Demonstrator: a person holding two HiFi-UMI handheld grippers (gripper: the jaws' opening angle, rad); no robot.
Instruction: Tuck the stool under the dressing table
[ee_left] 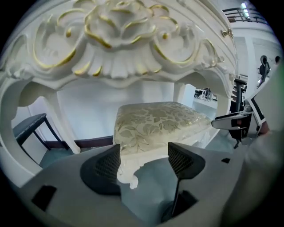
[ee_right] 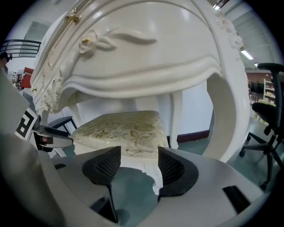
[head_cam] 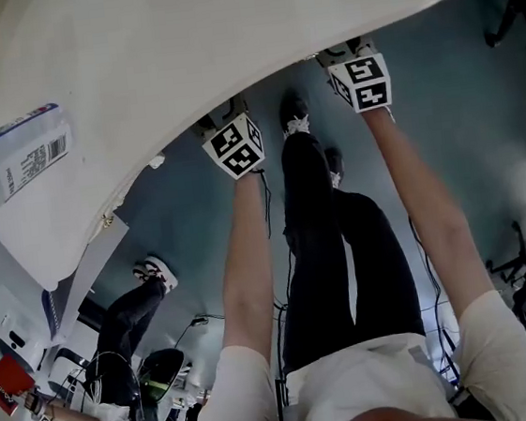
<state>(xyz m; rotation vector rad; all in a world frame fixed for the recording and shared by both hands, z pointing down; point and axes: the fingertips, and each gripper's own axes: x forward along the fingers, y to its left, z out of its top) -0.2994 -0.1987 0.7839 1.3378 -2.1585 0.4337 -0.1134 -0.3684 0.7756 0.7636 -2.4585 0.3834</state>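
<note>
The jaws of the left gripper (ee_left: 144,157) stand apart, not closed on anything, and the carved front corner of the stool (ee_left: 155,122) sits in the gap, close against the left pad, with free space on the other side. The jaws of the right gripper (ee_right: 139,162) are also apart, a little narrower, and here the other front corner of the stool (ee_right: 122,128) comes down between them, its white curled leg just beside the right pad; whether it really touches I cannot tell. The stool has a pale seat with a gold leaf pattern and it stands on the grey-green floor (ee_left: 146,195) under the arch of the dressing table (ee_left: 120,44), between the table's white legs, with the carved, gold-lined apron above it. In the head view the white top of the dressing table (head_cam: 224,30) hides the stool and both pairs of jaws; only the two marker cubes (head_cam: 234,147) show at its edge, on outstretched forearms. A plastic bottle (head_cam: 12,158) lies on the table top at the left. An office chair (ee_right: 266,111) stands to the right of the table.
</note>
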